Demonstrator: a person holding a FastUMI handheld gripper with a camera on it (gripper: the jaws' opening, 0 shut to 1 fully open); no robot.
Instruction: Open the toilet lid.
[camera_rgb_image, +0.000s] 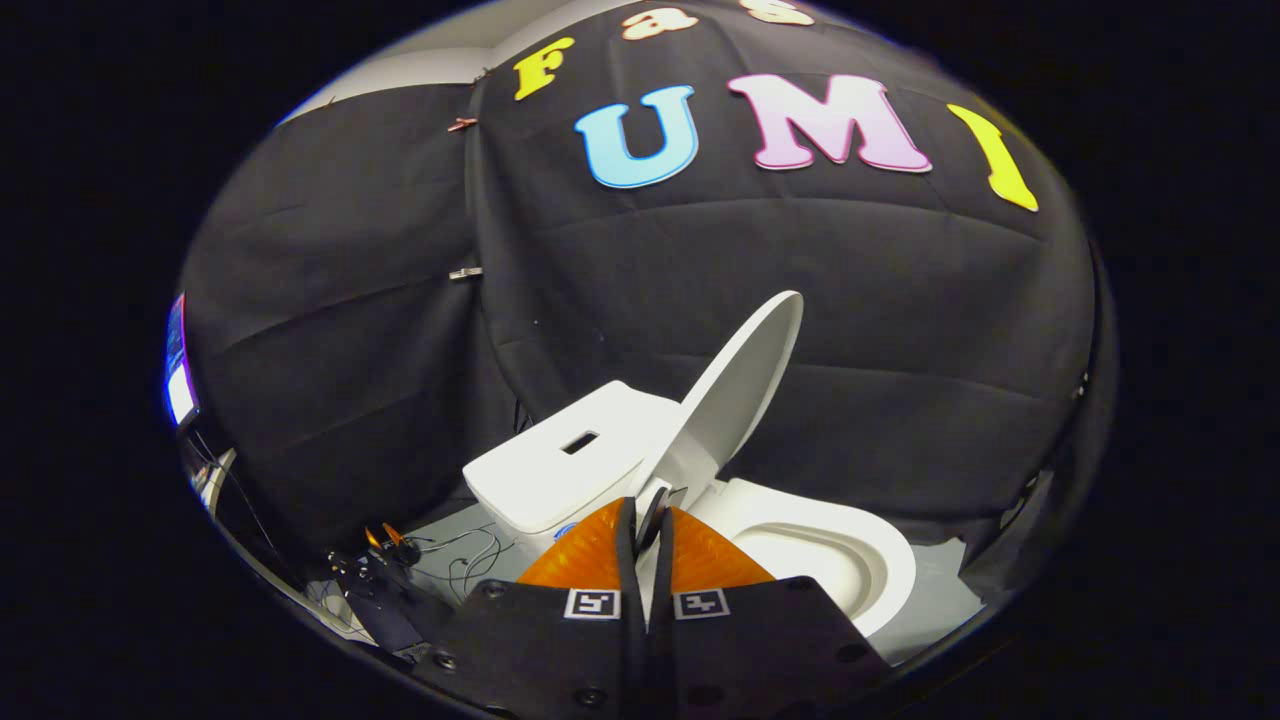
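Lid (745, 385) stands raised, tilted back toward the tank (560, 470), beyond your gripper (648, 530), whose fingers are closed together near its lower edge. Pull away sideways and you may knock it down onto the seat (850, 560).

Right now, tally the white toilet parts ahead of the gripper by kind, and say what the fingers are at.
Raised lid: 1
Tank: 1
Bowl with seat ring: 1
Total: 3
The gripper has its fingers nearly together just before the lid's hinge end; whether they press on anything there cannot be told.
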